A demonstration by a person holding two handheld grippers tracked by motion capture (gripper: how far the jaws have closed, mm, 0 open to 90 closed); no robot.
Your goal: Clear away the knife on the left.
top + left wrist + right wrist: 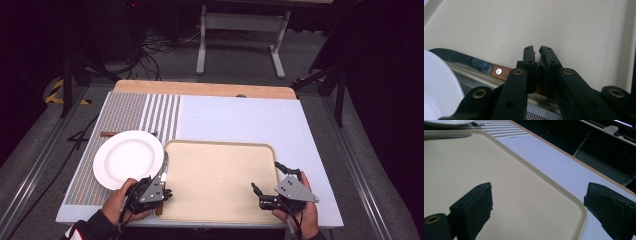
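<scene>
A knife (164,161) with a wooden handle lies along the left rim of the beige tray (220,143), its blade pointing away from me beside the white plate (128,159). My left gripper (167,192) is at the tray's near left corner. In the left gripper view its jaws (537,50) stand almost together around the handle of the knife (474,62), over the tray (574,30) and next to the plate (436,85). My right gripper (266,176) is open at the tray's near right corner. Its jaws (539,187) straddle the tray rim (536,175) with nothing between them.
The plate sits on a striped grey placemat (125,107) at the table's left. A fork (477,124) lies just behind the plate (446,122). Bare blue tabletop (240,117) stretches behind and right of the tray. Beyond the table's wooden far edge are stands and cables on the floor.
</scene>
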